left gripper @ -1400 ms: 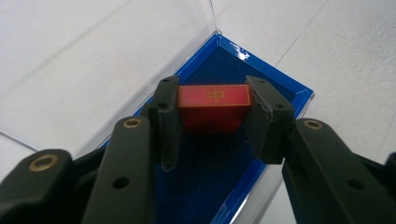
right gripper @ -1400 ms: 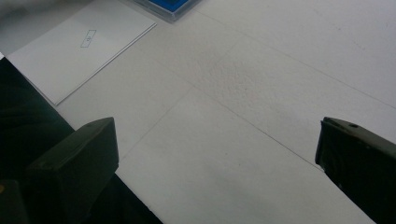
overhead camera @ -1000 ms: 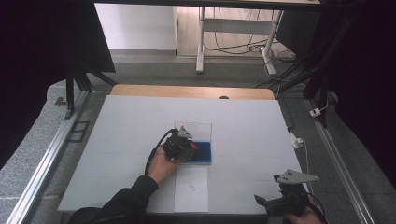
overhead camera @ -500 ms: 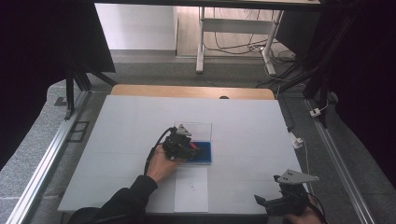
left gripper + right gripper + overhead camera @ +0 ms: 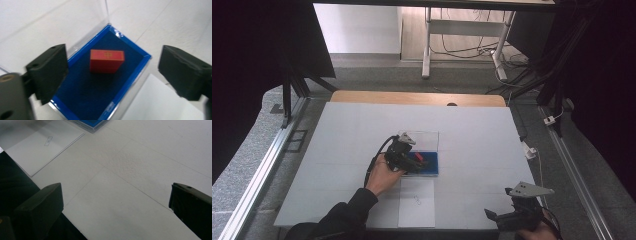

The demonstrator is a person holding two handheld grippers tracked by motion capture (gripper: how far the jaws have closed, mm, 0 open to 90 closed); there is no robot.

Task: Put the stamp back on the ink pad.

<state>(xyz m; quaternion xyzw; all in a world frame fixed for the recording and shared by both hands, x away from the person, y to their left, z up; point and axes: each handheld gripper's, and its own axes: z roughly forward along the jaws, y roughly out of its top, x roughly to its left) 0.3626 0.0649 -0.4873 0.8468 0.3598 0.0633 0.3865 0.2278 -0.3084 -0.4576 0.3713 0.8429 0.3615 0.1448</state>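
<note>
Left gripper (image 5: 112, 72) poised over blue-lined tray (image 5: 140, 67), jaws just opened wide and holding nothing; red block (image 5: 107, 60) lying flat on the blue lining directly ahead, between and beyond both pads, touching neither. Clear lid (image 5: 82, 22) upright at the tray's far edge. Right gripper (image 5: 115, 212) spread wide and empty above bare white table (image 5: 150, 165), white sheet (image 5: 42, 147) ahead-left.

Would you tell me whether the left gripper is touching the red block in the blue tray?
Apart. In the left gripper view, the left gripper has just opened; the red block lies alone on the blue tray, blue lining showing on both sides.
</note>
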